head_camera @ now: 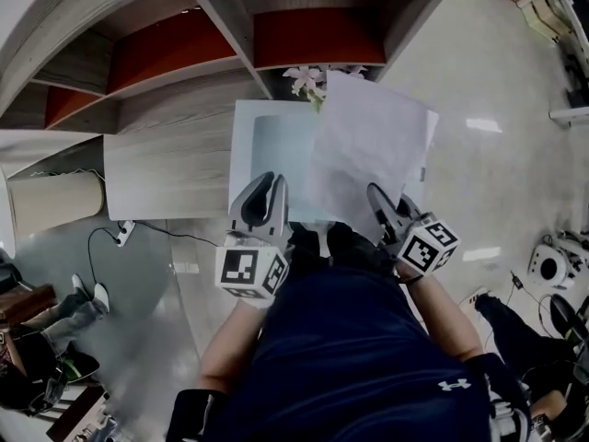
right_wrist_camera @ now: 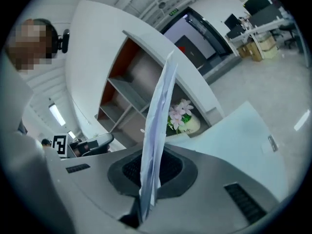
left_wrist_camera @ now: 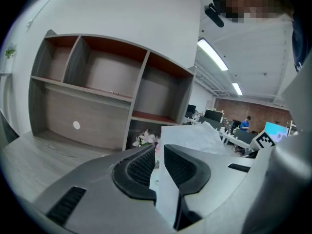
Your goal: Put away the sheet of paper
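A white sheet of paper [head_camera: 368, 155] stands on edge over the desk, and my right gripper [head_camera: 382, 205] is shut on its near edge. In the right gripper view the paper [right_wrist_camera: 158, 126] rises edge-on from the closed right gripper [right_wrist_camera: 148, 179]. Under it lies a pale blue folder [head_camera: 267, 150]. My left gripper [head_camera: 267, 196] is at the folder's near edge. In the left gripper view a thin pale flap [left_wrist_camera: 165, 199] runs between the jaws of the left gripper [left_wrist_camera: 159, 162], which stand a little apart. The paper [left_wrist_camera: 195, 135] shows beyond them.
A wooden shelf unit [head_camera: 221, 26] with red back panels stands behind the desk [head_camera: 166, 145]. A pot of pink flowers [head_camera: 306, 79] sits at the far edge of the folder. On the floor at left are a power strip [head_camera: 122, 235] and a beige cylinder [head_camera: 55, 201].
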{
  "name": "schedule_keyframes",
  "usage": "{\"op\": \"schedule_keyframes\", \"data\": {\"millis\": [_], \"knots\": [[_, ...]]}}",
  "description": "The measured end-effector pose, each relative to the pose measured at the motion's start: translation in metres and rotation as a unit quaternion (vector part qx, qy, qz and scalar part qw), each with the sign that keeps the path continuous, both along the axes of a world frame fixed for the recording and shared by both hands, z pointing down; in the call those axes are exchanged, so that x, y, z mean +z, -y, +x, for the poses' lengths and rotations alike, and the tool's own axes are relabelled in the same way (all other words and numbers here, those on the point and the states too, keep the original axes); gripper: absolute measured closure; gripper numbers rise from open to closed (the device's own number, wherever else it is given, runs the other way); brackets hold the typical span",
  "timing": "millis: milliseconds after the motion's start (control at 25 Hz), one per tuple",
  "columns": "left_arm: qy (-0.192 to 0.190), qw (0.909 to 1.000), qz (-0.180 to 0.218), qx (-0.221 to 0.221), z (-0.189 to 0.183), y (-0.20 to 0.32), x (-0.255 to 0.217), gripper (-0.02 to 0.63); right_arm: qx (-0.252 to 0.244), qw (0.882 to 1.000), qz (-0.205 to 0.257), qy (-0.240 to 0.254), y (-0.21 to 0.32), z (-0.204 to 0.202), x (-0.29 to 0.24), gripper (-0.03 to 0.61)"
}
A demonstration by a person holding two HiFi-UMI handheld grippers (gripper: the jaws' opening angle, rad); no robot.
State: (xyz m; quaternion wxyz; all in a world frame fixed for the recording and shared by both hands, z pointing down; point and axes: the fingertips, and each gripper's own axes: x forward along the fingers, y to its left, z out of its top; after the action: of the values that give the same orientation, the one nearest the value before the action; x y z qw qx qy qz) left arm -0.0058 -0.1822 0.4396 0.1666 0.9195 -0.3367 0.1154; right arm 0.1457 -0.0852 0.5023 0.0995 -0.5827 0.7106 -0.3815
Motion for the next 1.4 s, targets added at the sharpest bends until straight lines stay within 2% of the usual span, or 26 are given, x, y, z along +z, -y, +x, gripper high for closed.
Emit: {"op": "schedule_keyframes", "data": {"millis": [120, 360, 560, 880, 1080, 1400], "knots": [[0.01, 0.9997, -0.016, 0.015, 0.003, -0.005, 0.016, 0.543, 0.001, 0.998, -0.047, 0.029, -0.01, -0.001, 0.043, 0.565], [0.034, 0.9987, -0.031, 0.021, -0.001, -0.007, 0.033, 0.546, -0.014, 0.99, -0.138, 0.022, -0.031, -0.003, 0.117, 0.565], [0.05, 0.9983, -0.028, 0.009, -0.008, -0.006, 0.042, 0.574, -0.015, 0.981, -0.19, 0.035, -0.037, 0.004, 0.154, 0.565], [0.051, 0.998, -0.037, -0.006, -0.022, -0.01, 0.049, 0.588, -0.034, 0.968, -0.247, 0.02, -0.025, 0.018, 0.173, 0.565], [0.047, 0.9977, -0.042, -0.023, -0.033, -0.009, 0.051, 0.588, -0.026, 0.962, -0.269, 0.043, -0.016, 0.019, 0.183, 0.564], [0.048, 0.9967, -0.043, -0.05, -0.057, -0.009, 0.051, 0.588, -0.037, 0.957, -0.279, 0.072, 0.003, -0.006, 0.187, 0.564]]}}
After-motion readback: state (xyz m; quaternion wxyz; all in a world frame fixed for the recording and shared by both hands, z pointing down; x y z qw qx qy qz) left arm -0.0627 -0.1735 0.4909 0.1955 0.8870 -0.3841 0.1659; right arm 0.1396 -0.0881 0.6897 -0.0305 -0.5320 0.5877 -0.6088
